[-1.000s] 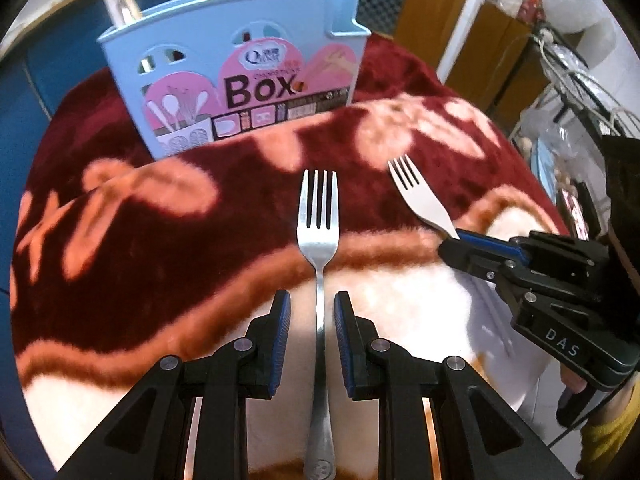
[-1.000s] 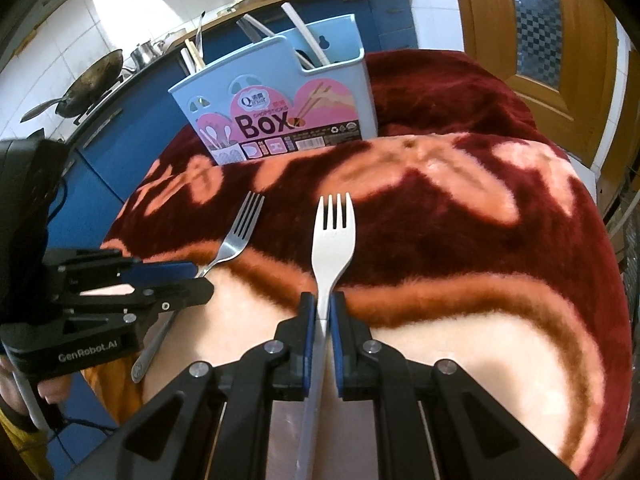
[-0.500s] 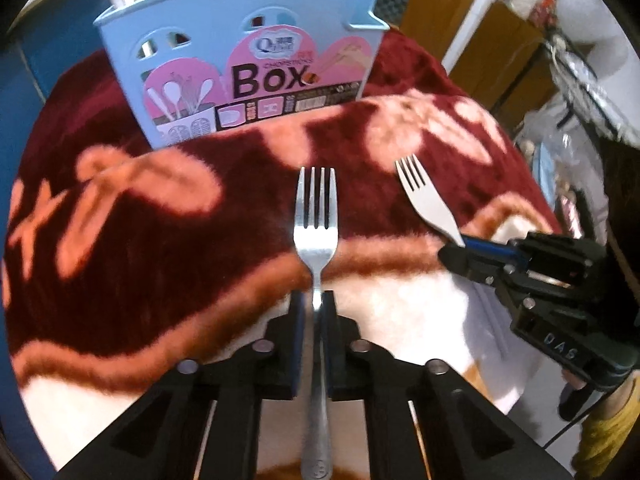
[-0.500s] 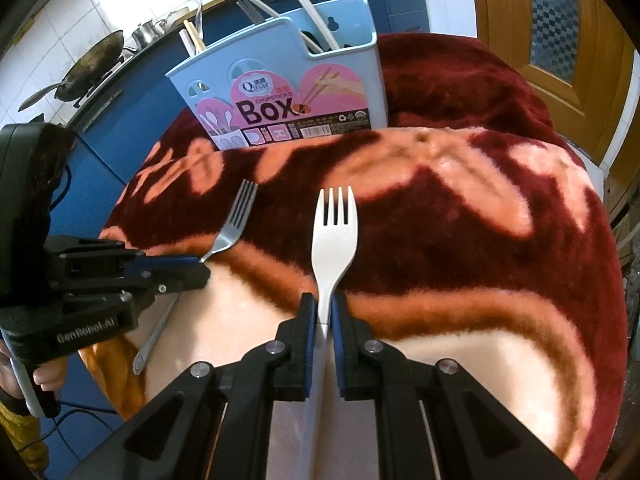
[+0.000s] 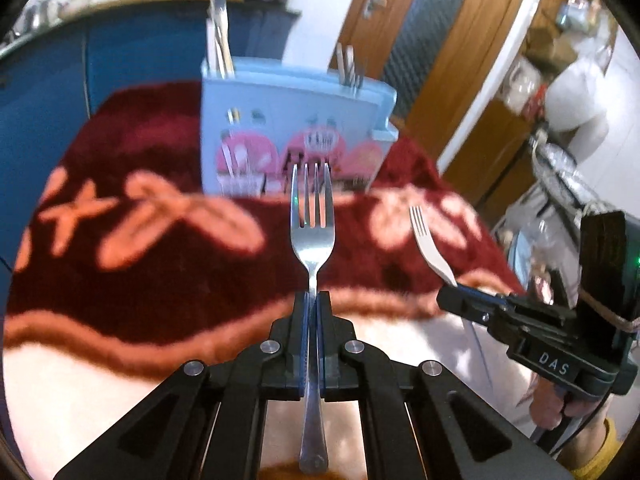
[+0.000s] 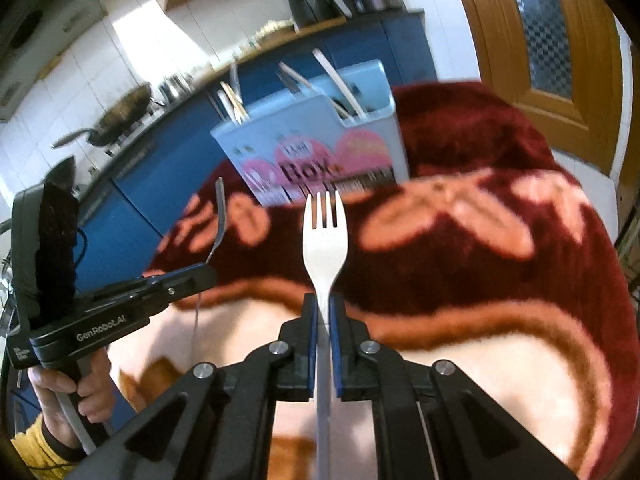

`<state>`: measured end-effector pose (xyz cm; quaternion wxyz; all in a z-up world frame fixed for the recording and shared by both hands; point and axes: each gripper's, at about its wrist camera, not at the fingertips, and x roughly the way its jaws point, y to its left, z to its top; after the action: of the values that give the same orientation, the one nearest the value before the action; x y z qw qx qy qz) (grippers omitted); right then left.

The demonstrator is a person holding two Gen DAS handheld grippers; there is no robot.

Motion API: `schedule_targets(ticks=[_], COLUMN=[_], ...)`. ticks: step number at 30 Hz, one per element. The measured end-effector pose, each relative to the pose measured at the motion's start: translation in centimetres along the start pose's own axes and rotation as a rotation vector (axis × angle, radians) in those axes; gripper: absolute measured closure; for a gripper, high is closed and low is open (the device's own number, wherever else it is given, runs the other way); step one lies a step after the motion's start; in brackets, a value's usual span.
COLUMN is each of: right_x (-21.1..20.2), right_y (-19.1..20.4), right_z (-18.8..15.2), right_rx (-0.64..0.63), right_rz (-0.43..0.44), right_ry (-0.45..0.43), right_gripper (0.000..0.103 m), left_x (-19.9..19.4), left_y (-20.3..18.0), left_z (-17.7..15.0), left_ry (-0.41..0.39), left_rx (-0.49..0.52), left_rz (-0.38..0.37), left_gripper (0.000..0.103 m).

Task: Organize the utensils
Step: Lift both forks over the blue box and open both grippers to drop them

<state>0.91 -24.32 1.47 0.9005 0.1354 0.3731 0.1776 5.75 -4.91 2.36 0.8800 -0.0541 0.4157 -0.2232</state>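
Both grippers clenched on forks, left gripper (image 5: 312, 300) on the steel fork (image 5: 312, 232), right gripper (image 6: 323, 304) on the white fork (image 6: 325, 236), tines forward, handles along the fingers, utensil box (image 6: 320, 152) straight ahead, left looks nearer.

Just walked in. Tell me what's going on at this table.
A person is sorting cutlery with a handheld gripper in each hand. The left gripper is shut on a metal fork, the right gripper on a white fork, both by the handle, tines pointing ahead at the blue box. That box stands on the red blanket and already holds other utensils. Neither fork is in it yet.
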Motion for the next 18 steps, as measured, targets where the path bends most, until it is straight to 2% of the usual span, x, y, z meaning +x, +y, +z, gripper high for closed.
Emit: schedule_targets(ticks=[4,9,18], right_x=[-0.9,-1.7,-1.4], right_y=[1.2,1.6,0.4], right_z=[1.1,2.8,6.4], right_rx=[-0.035,-0.047,-0.022], right_rz=[-0.005,-0.003,0.031], right_ry=[-0.098,-0.207,-0.315], right_gripper=[0.095,0.096,0.095], left_x=[-2.0,-3.9,-4.3], left_y=[-0.1,0.0,1.0], left_z=[1.1,3.0,8.1], left_ry=[-0.123,-0.222,-0.369], left_rx=[0.015,0.018,0.024], left_rz=[0.006,-0.033,0.008], left_gripper=[0.100,0.100,0.100])
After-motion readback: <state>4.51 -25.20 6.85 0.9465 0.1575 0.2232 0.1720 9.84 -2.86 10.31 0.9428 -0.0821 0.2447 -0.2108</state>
